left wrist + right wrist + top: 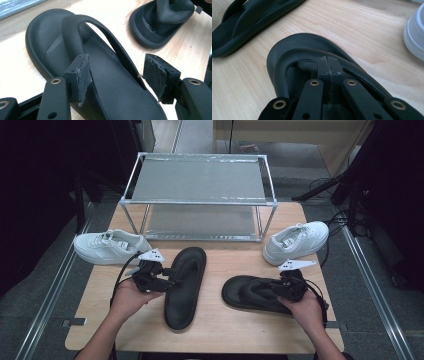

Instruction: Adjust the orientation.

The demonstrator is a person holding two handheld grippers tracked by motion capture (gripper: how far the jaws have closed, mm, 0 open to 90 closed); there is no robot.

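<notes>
In the right gripper view the white sneaker (pixel 415 35) is cut off at the right edge, and the closed fingers (pixel 323 67) hide the sandal's (pixel 294 50) strap centre.

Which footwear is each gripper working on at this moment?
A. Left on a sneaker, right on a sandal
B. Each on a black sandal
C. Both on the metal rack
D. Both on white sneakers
B: the left gripper straddles the left black sandal with jaws open, and the right gripper sits shut on the right black sandal.
</notes>
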